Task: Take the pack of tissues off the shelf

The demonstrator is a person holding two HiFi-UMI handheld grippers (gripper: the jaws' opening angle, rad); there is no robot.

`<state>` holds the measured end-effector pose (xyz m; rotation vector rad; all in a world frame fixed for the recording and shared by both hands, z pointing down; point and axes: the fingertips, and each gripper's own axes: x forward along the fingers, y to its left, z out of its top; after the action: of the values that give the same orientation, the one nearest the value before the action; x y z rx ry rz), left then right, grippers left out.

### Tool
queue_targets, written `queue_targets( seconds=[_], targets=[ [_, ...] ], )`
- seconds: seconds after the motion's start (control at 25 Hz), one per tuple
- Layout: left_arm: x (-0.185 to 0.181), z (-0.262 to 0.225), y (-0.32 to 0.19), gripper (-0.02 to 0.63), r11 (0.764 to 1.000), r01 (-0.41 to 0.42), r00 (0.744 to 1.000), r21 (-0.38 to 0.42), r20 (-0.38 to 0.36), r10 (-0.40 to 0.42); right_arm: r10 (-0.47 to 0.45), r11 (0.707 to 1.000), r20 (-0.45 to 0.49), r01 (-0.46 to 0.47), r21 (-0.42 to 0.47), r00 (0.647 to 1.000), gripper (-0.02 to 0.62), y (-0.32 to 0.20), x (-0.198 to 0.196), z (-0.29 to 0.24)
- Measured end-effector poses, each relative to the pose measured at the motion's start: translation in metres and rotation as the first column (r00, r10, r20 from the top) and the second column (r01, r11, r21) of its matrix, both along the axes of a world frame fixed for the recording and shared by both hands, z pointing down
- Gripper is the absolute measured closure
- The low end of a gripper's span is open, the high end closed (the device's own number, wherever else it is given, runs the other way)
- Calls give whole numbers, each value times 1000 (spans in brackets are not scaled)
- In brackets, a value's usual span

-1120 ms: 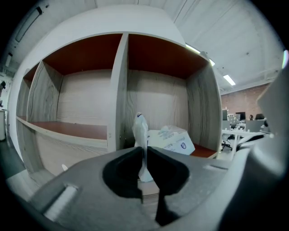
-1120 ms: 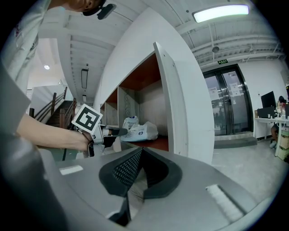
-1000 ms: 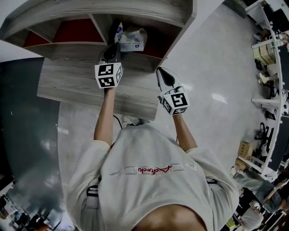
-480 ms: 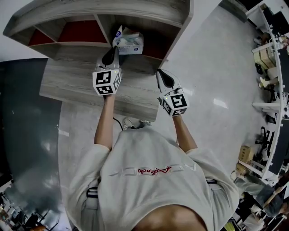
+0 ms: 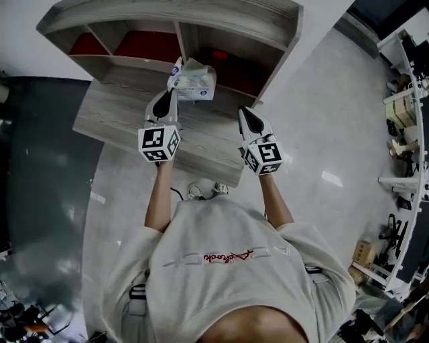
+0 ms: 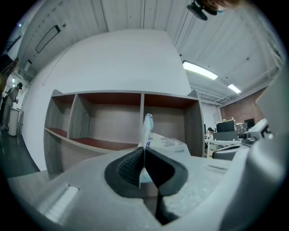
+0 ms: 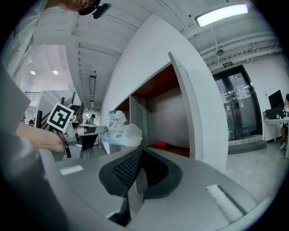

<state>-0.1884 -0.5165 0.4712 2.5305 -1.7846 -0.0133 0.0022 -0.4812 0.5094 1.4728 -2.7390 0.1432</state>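
The pack of tissues (image 5: pixel 193 78), white plastic with blue print, hangs in front of the grey wooden shelf (image 5: pixel 201 17), out of its compartments. My left gripper (image 5: pixel 173 92) is shut on the pack's near-left edge. In the left gripper view the crimped edge of the pack (image 6: pixel 147 128) stands pinched upright between the closed jaws of the left gripper (image 6: pixel 143 152). My right gripper (image 5: pixel 247 115) hovers to the right of the pack, shut and empty. From the right gripper view the pack (image 7: pixel 121 133) shows to the left, apart from the right gripper (image 7: pixel 140 155).
The shelf has red-backed compartments with upright dividers (image 6: pixel 142 118); a small red object (image 5: pixel 220 55) lies in the right one. A grey wooden ledge (image 5: pixel 127 124) juts out below both grippers. Glossy floor (image 5: pixel 322 120) spreads to the right, with office furniture at the far right.
My left gripper has drawn the pack back out of the shelf compartment toward the person. The right gripper has stayed beside it, still shut.
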Motion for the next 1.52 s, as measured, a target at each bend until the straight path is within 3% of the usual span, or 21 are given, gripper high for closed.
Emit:
queue_targets(
  seconds=[0.8,1.0,1.52],
  targets=[
    [-120,14,108,604,970,242,970,-17,-16,-242,-198,978,3,197,66,980,589,6,-106,-26],
    [-129,16,115,604,965,262,965,-19,-17,-263,-215,974,-6,214,68,977,589,8,-115,-26],
    [-116,18,105,604,974,225,974,-27,-12,-225,-208,976,-27,210,60,978,589,9,-115,-25]
  ],
)
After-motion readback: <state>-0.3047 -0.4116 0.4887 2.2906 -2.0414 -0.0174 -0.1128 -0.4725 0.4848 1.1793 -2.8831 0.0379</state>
